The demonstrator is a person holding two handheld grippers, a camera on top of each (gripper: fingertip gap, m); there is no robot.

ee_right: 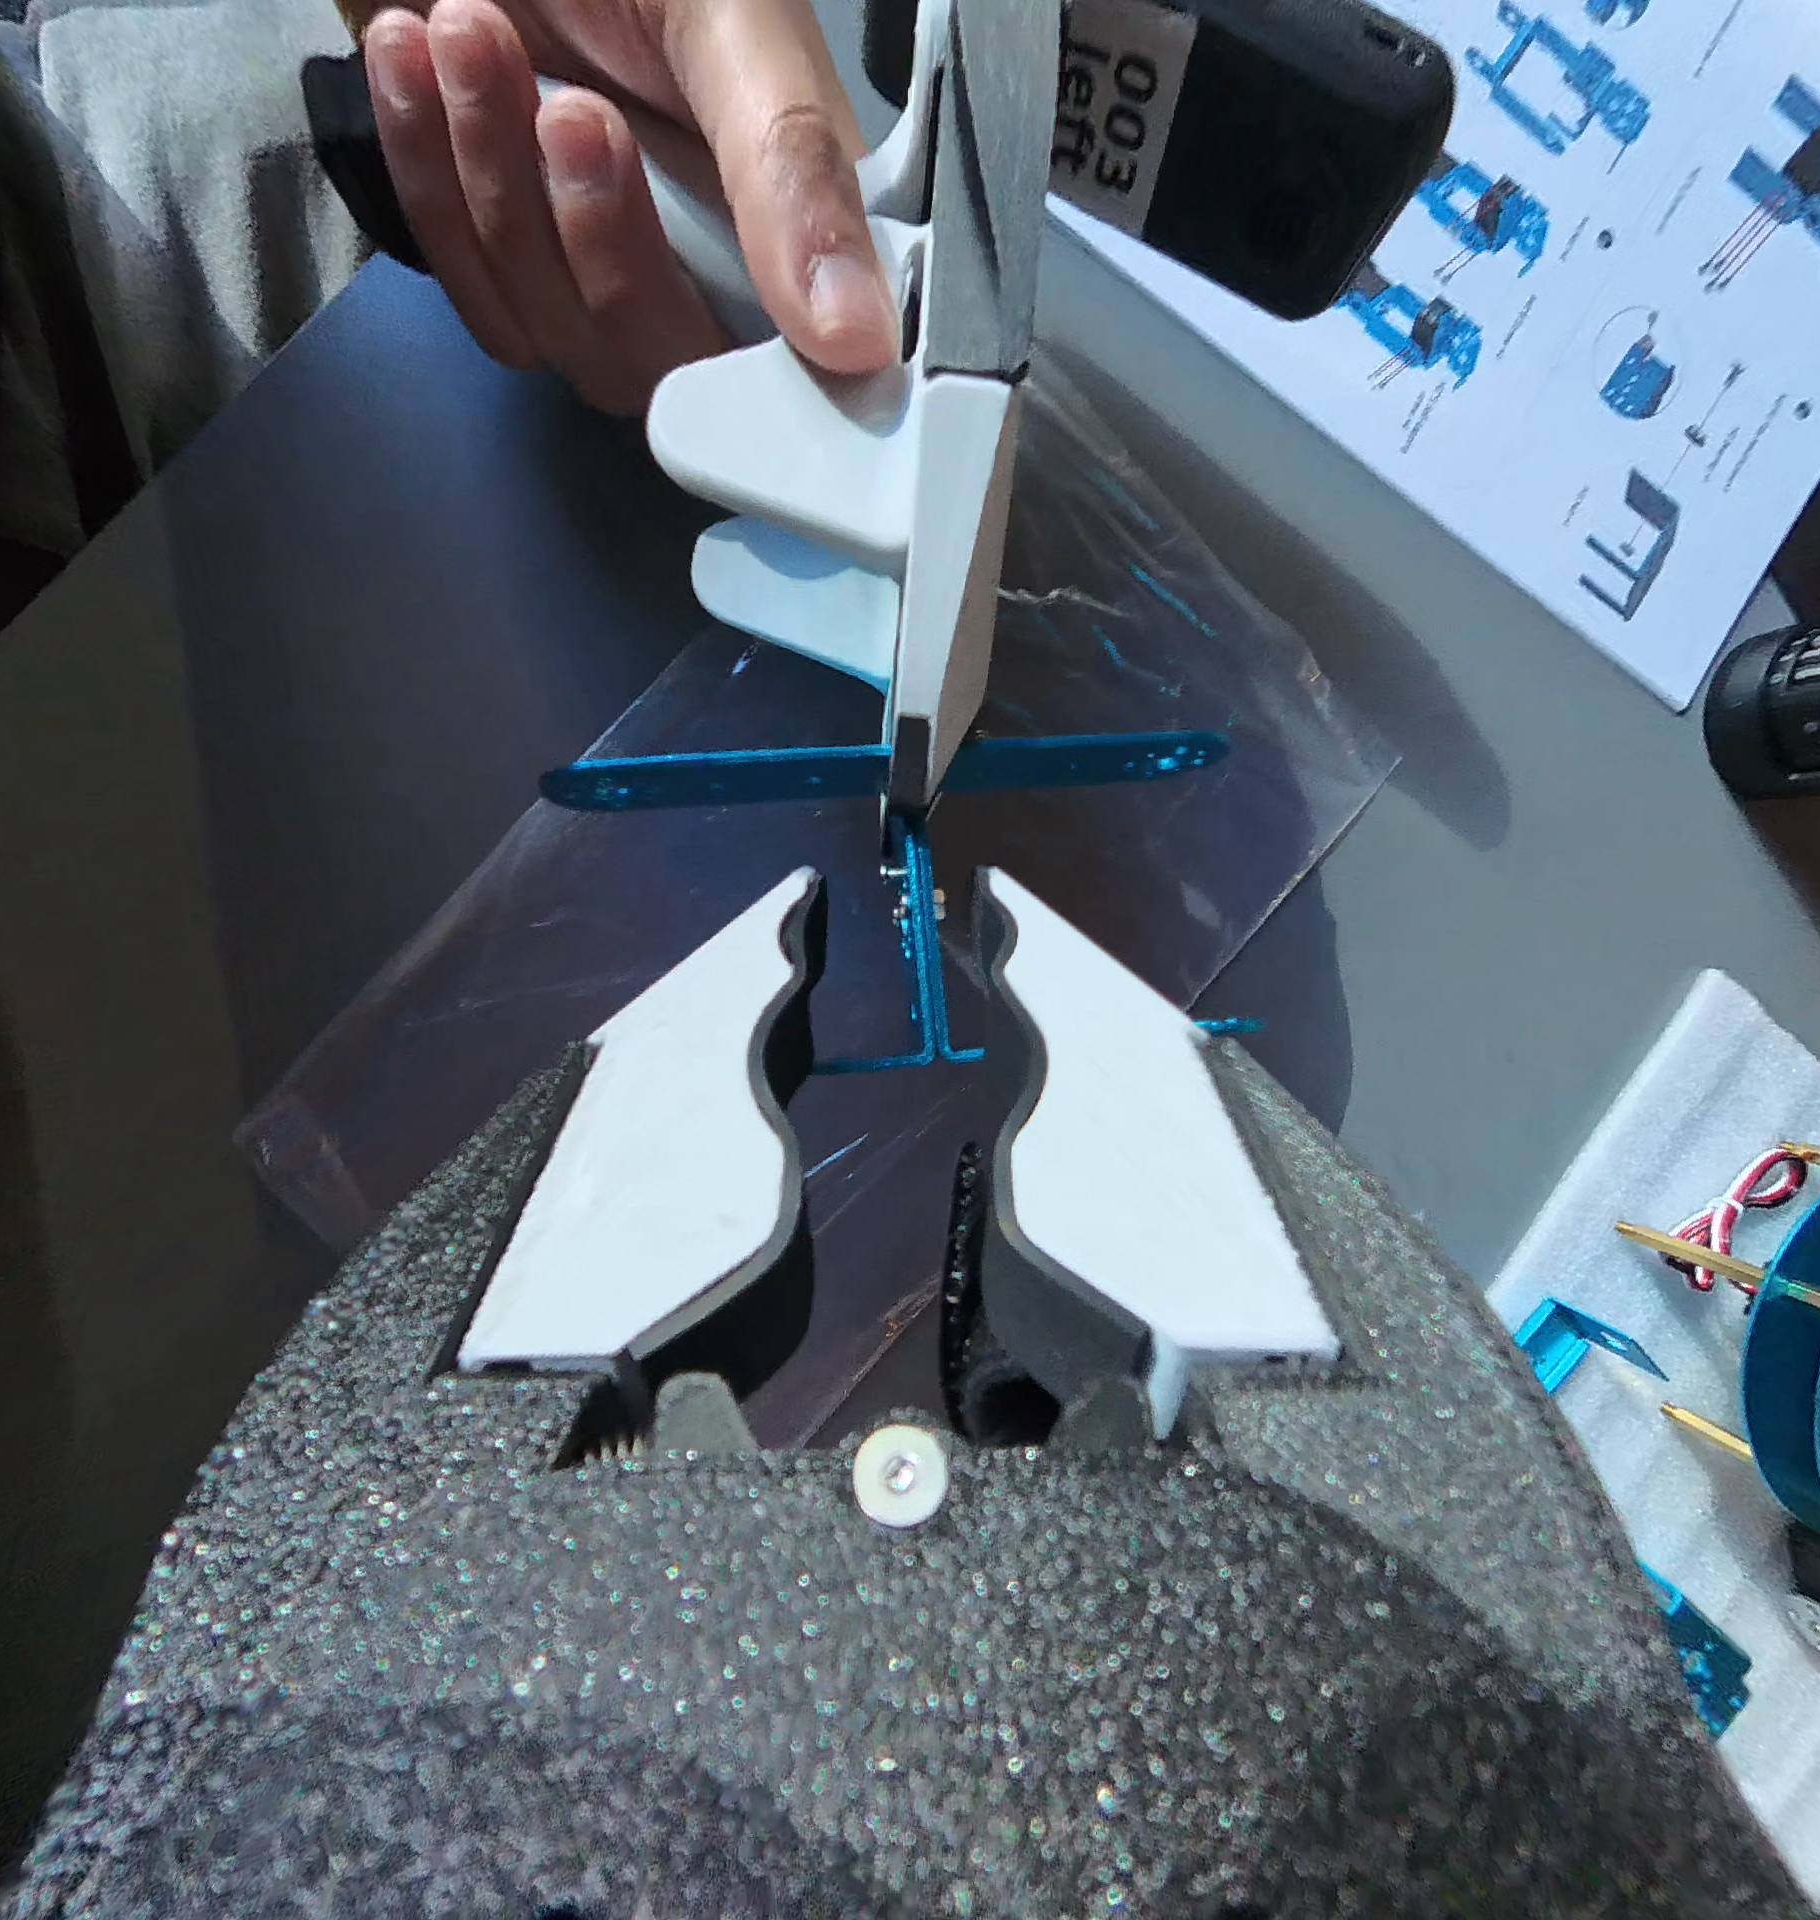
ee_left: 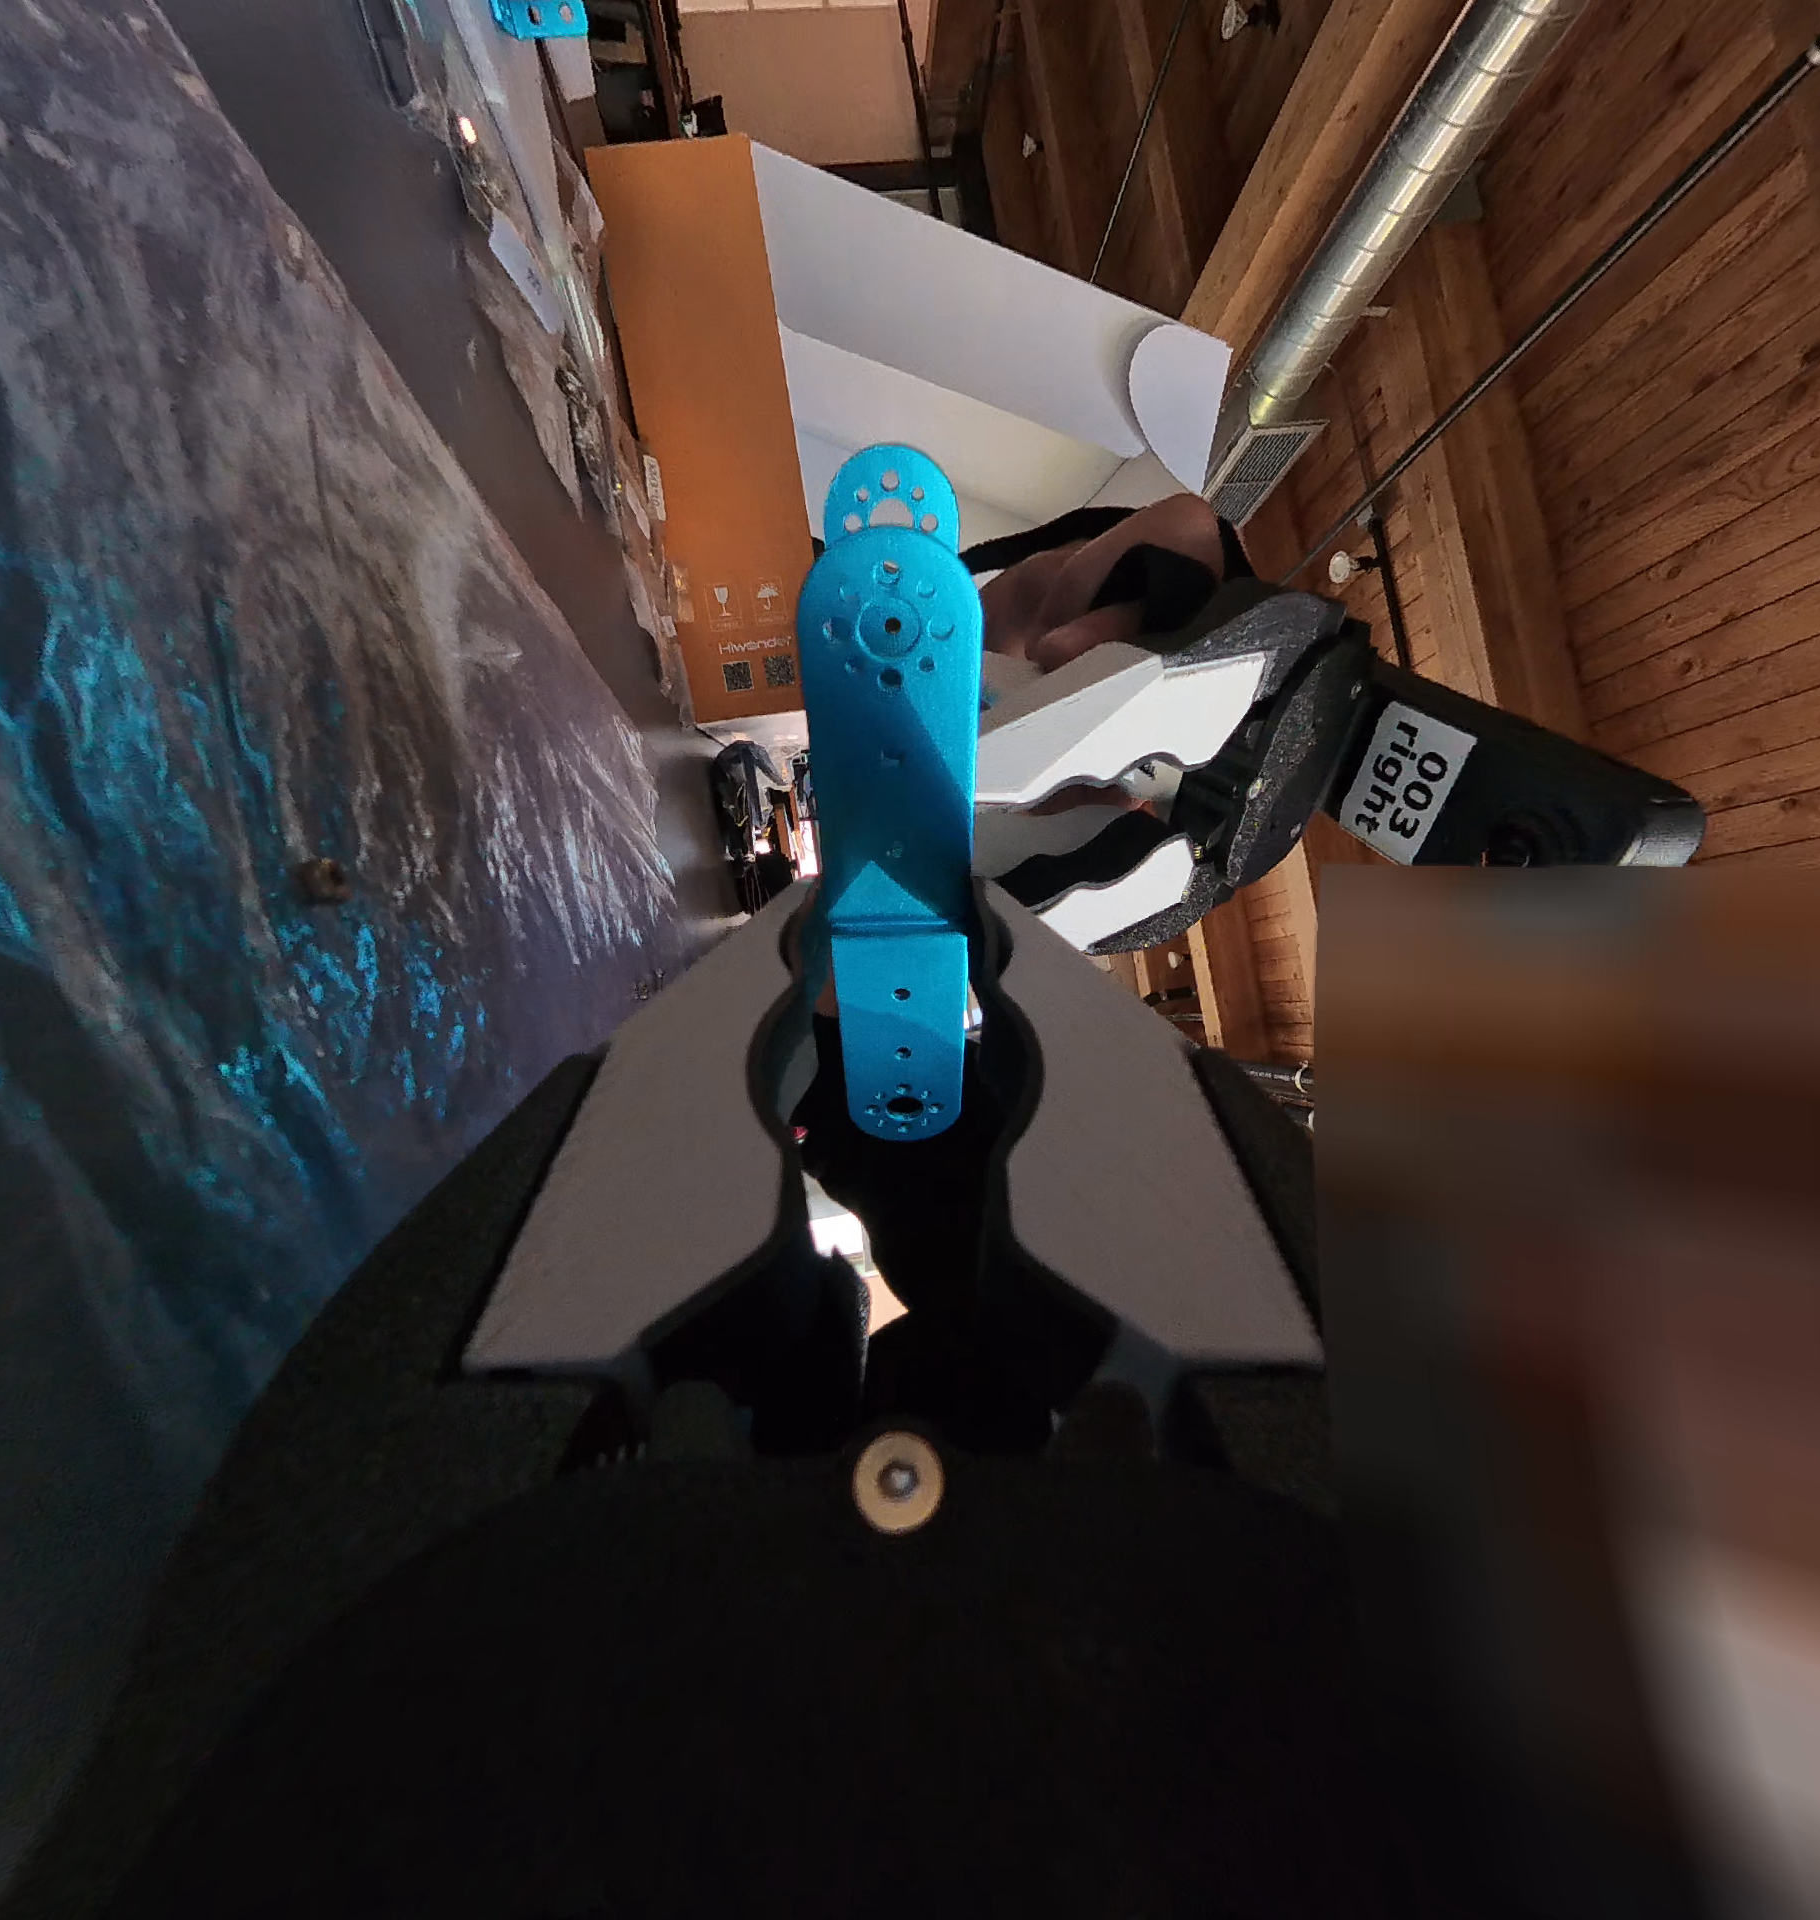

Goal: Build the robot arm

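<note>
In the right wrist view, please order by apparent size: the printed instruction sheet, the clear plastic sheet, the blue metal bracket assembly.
1. clear plastic sheet, spread on the table.
2. printed instruction sheet; it is cut off by the frame, so rank 1 versus 2 is unsure.
3. blue metal bracket assembly, held by the left gripper.

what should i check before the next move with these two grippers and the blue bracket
1. Left gripper clamped on the blue bracket assembly: ok.
2. Right gripper open: ok.
3. Bracket flange between the right gripper's fingertips: ok, not touching.
4. Small screws on the flange seated: cannot tell.
5. Clear plastic sheet below out of the way: ok.
</note>
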